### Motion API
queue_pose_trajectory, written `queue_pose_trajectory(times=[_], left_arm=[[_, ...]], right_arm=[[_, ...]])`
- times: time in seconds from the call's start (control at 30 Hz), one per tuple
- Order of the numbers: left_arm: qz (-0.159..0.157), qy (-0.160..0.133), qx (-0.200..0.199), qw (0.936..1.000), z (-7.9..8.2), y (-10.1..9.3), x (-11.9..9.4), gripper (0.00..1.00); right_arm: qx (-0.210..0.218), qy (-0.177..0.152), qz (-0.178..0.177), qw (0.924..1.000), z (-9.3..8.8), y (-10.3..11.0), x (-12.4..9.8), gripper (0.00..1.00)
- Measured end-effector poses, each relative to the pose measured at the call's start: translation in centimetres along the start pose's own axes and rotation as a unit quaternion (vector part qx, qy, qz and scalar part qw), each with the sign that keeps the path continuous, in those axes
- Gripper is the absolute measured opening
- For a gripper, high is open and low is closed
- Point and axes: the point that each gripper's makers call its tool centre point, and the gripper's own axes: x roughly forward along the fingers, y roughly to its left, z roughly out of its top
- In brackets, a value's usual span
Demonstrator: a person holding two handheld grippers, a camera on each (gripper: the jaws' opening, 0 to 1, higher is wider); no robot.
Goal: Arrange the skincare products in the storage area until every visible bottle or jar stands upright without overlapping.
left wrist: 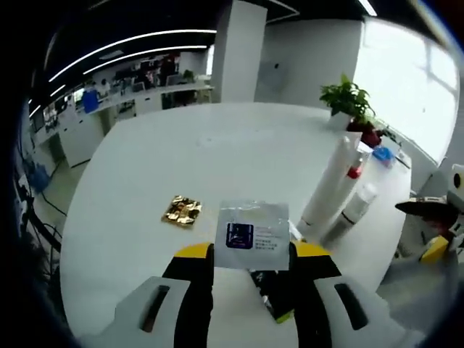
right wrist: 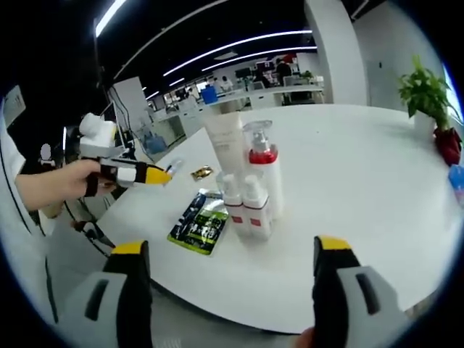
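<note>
The left gripper [left wrist: 250, 254] was closed on a small clear flat sachet with a dark blue label [left wrist: 252, 235], held up above the round white surface [left wrist: 217, 152]. The right gripper [right wrist: 232, 272] hung wide open and empty at the near edge of that surface.

To place the sachet well, it seemed best to carry it low to a bare patch just beside the bottles and release only once it rested, since a thin packet could slide or land on the dark green-and-black flat packet [right wrist: 199, 223].

Counted in the right gripper view: one tall white tube [right wrist: 225, 145], one white pump bottle with a red collar [right wrist: 262, 170] and two small white bottles with red bands [right wrist: 245, 206], all upright and close together. One gold foil packet [left wrist: 181, 210] lay apart.
</note>
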Motion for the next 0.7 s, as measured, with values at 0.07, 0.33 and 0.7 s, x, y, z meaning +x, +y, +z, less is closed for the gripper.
queue_pose_trajectory(times=[0.07,0.33,0.7], left_arm=[[0.000,-0.003,0.007,1.0000,-0.1,-0.3,-0.4,0.38],[-0.009,-0.012,0.031,0.9994,-0.4,-1.8,-2.0,0.38],[-0.018,-0.027,0.049,0.9983,-0.7,-3.3,-4.4,0.38]], right_arm=[[-0.002,-0.001,0.001,1.0000,0.0,0.1,0.0,0.93],[-0.007,-0.005,0.008,0.9999,0.2,0.5,-0.1,0.92],[0.011,-0.023,0.025,0.9993,1.4,2.2,-0.5,0.80]])
